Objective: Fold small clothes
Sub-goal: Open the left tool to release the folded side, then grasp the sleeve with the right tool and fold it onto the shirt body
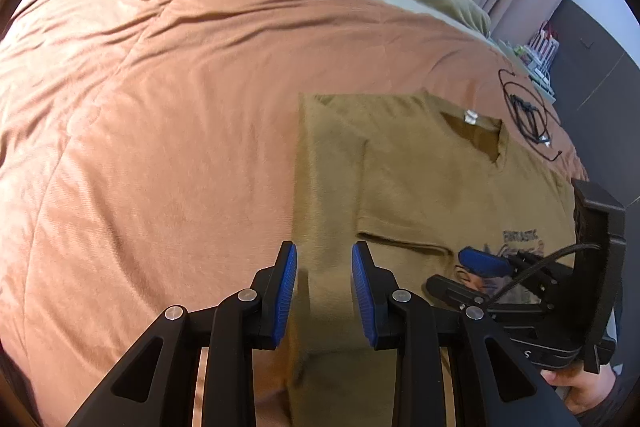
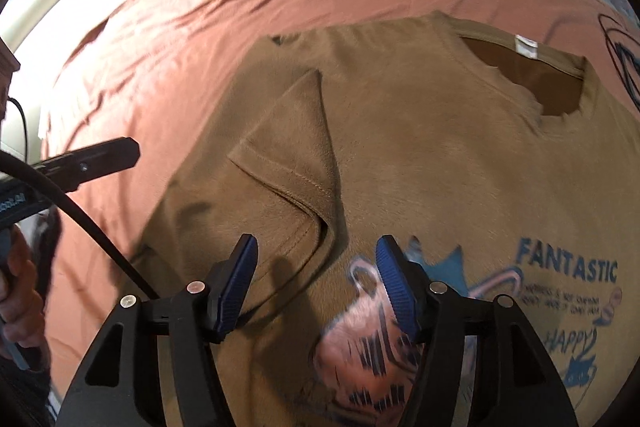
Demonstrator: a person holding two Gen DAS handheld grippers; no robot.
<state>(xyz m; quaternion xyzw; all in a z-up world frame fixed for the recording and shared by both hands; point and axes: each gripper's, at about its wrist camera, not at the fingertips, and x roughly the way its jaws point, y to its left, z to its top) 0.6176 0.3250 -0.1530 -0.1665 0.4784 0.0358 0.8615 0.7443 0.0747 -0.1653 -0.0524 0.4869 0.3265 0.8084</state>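
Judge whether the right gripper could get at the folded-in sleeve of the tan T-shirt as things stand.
Probably yes: the right gripper hovers open just short of the sleeve on the T-shirt, with nothing lying between them.

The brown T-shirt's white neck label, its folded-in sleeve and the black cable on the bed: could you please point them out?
White neck label [image 2: 525, 46], right wrist view, label's middle.
Folded-in sleeve [image 2: 292, 147], right wrist view, sleeve's middle.
Black cable [image 1: 527, 115], left wrist view, coiled part.

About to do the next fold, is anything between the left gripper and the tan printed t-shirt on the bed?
Nothing visible. The left gripper hangs open directly over the tan printed t-shirt, with only air between.
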